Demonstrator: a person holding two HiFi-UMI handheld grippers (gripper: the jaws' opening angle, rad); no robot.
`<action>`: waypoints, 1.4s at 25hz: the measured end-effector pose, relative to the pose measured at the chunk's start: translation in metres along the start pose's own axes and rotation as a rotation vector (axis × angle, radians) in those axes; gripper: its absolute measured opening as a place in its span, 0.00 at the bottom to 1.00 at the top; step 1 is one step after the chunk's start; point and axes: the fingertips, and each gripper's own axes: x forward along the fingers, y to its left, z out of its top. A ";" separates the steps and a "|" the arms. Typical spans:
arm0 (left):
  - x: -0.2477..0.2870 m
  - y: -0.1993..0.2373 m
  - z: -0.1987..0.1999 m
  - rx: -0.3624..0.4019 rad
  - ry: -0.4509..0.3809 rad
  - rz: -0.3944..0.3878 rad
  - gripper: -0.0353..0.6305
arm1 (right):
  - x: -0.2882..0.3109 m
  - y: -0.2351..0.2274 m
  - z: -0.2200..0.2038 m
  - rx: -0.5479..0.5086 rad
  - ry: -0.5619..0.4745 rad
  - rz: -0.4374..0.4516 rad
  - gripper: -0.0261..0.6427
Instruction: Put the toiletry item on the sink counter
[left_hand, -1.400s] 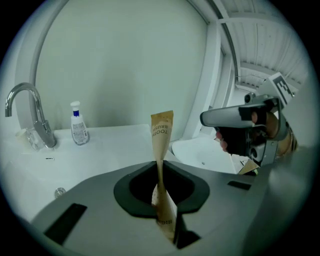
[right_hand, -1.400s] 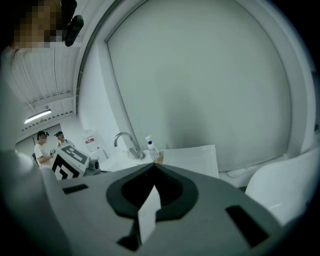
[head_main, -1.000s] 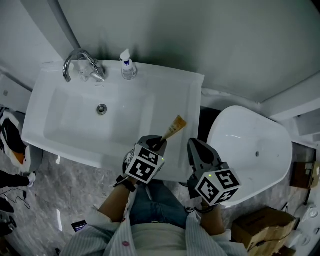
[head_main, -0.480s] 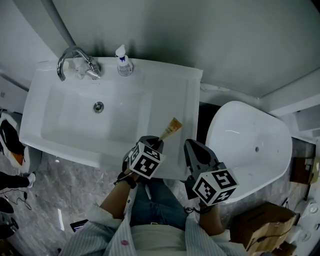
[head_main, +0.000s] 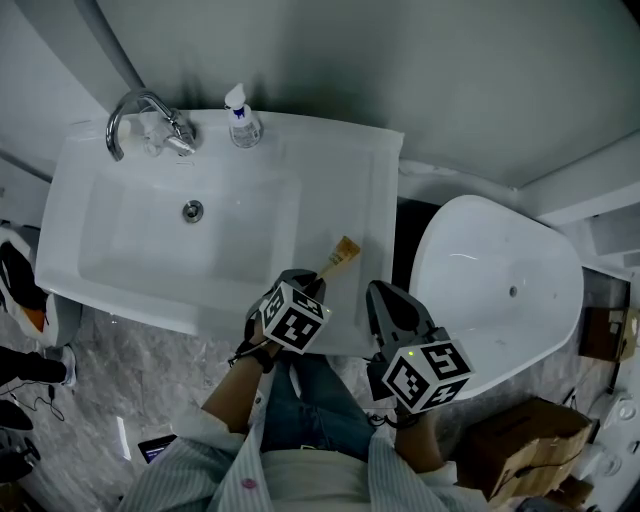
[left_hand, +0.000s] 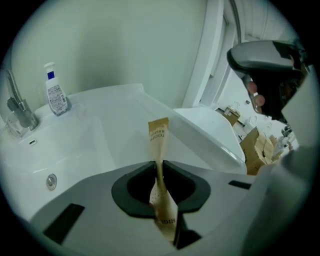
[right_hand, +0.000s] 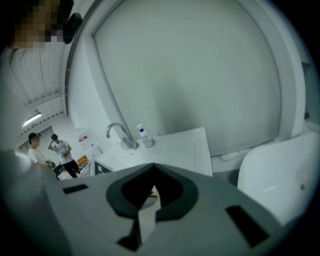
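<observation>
**A:** Where is the toothbrush packet (head_main: 340, 256) (left_hand: 158, 137)?

**B:** It is pinched in the left gripper (head_main: 318, 283) (left_hand: 159, 162) and sticks out past the jaws over the sink's tabletop (head_main: 345, 190). That puts it right of the basin (head_main: 190, 245), near the front edge. Whether its far end touches the surface I cannot tell.

**A:** How do those jaws stand?

**B:** Narrow, with the pads on the paper, though they have just been easing apart.

**A:** And the right gripper (head_main: 382, 295) (right_hand: 152, 166)?

**B:** It hovers just beside the left one, off the tabletop's front right corner. Its jaws are together with nothing between them. A spray bottle (head_main: 240, 118) stands by the faucet (head_main: 135, 110) at the back.
</observation>
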 end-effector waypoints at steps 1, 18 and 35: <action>0.001 0.000 0.000 0.002 0.003 0.000 0.14 | 0.000 0.000 0.000 0.002 0.002 -0.001 0.05; 0.006 -0.003 -0.004 0.006 0.014 -0.046 0.33 | 0.006 0.002 -0.005 0.001 0.015 -0.002 0.05; -0.021 0.003 0.009 0.001 -0.066 -0.035 0.34 | 0.004 0.016 0.000 -0.025 0.003 0.009 0.05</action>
